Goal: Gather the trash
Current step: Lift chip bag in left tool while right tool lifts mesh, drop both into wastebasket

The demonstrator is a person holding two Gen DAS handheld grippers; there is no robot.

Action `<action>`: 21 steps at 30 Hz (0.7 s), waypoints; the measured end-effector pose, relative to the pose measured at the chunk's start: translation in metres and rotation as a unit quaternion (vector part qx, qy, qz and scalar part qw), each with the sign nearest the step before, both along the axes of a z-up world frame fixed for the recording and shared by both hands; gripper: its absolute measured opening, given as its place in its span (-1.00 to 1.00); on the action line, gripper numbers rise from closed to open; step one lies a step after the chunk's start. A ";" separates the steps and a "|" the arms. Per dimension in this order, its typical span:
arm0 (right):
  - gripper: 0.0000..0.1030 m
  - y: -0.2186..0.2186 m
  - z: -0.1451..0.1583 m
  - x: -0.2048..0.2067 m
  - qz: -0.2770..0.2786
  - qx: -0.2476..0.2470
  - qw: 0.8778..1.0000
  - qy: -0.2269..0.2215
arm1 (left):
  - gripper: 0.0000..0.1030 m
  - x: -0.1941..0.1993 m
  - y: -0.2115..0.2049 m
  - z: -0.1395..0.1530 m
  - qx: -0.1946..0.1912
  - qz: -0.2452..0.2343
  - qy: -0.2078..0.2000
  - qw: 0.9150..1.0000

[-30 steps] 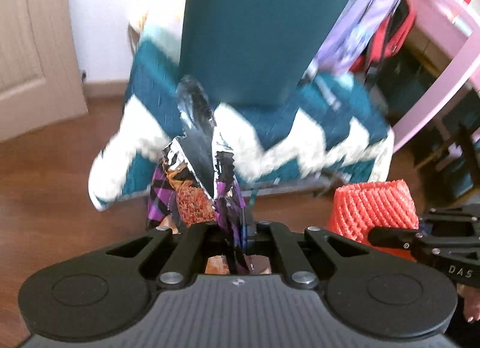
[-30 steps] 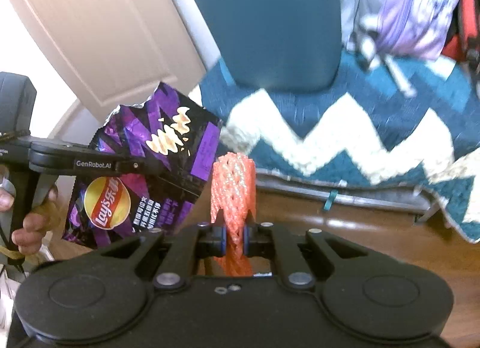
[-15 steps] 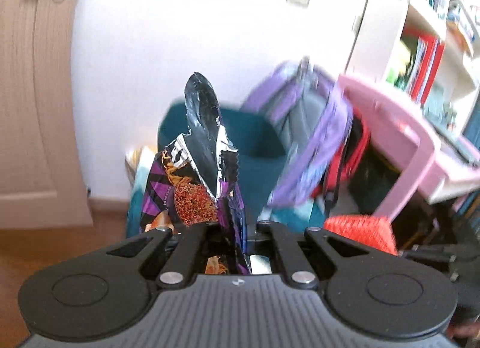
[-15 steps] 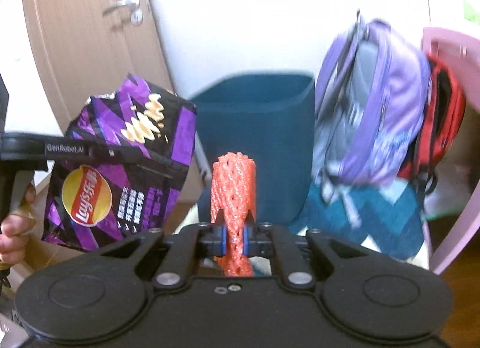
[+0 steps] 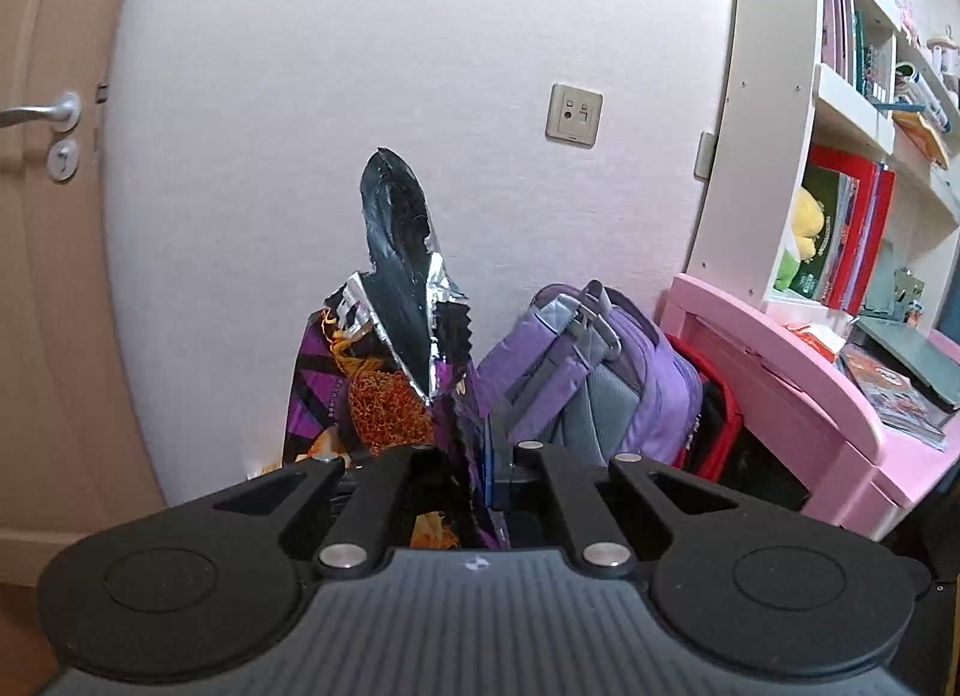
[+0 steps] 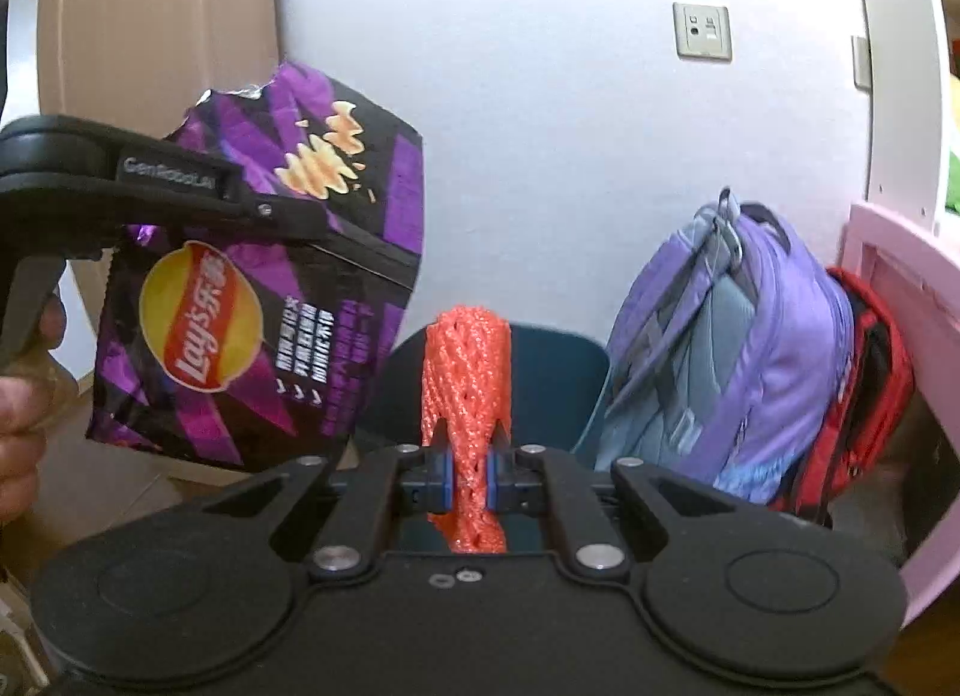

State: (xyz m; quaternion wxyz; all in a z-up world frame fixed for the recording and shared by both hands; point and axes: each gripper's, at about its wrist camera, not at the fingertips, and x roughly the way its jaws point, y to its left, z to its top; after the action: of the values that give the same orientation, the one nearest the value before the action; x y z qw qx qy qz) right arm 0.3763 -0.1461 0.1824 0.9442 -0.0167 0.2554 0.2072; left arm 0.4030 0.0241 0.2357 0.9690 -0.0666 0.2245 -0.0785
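Note:
My left gripper [image 5: 474, 471] is shut on a purple Lay's chip bag [image 5: 396, 300], its torn foil top sticking up. The same bag [image 6: 258, 282] shows at the left of the right wrist view, clamped by the left gripper [image 6: 336, 240]. My right gripper [image 6: 468, 480] is shut on an orange foam net sleeve [image 6: 468, 378], held upright. Behind the sleeve stands a dark teal trash bin [image 6: 558, 384], its rim just beyond my right fingertips. The bin is hidden behind the bag in the left wrist view.
A purple backpack [image 6: 744, 348] and a red bag [image 6: 864, 372] lean right of the bin. A pink desk [image 5: 798, 372] and white bookshelf [image 5: 840, 114] stand at the right. A wooden door [image 5: 48, 216] is on the left; a white wall with a socket [image 5: 573, 114] lies ahead.
Both grippers have risen and tilted up from the floor and zigzag rug toward the wall. The bin now sits low in view. Both keep their hold on the bag and sleeve.

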 end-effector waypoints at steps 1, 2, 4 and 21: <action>-0.82 0.001 0.001 0.009 -0.002 0.000 1.000 0.000 | -0.92 0.007 -0.001 -0.002 0.003 0.000 0.000 1.000; -0.82 0.003 0.001 0.018 -0.003 -0.001 1.000 0.001 | -0.92 0.015 -0.002 -0.006 0.006 0.000 0.000 1.000; -0.82 0.006 -0.001 0.035 -0.006 -0.004 1.000 0.003 | -0.92 0.029 -0.002 -0.015 0.008 -0.001 0.006 1.000; -0.82 0.036 -0.078 0.141 -0.009 -0.043 0.996 0.074 | -0.92 0.155 0.007 -0.140 0.013 0.003 0.103 0.995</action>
State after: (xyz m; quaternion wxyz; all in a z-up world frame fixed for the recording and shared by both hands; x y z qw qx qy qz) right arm 0.5174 -0.1103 0.1046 0.9231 -0.0396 0.3331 0.1879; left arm 0.5575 0.0311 0.0958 0.9418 -0.0621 0.3239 -0.0658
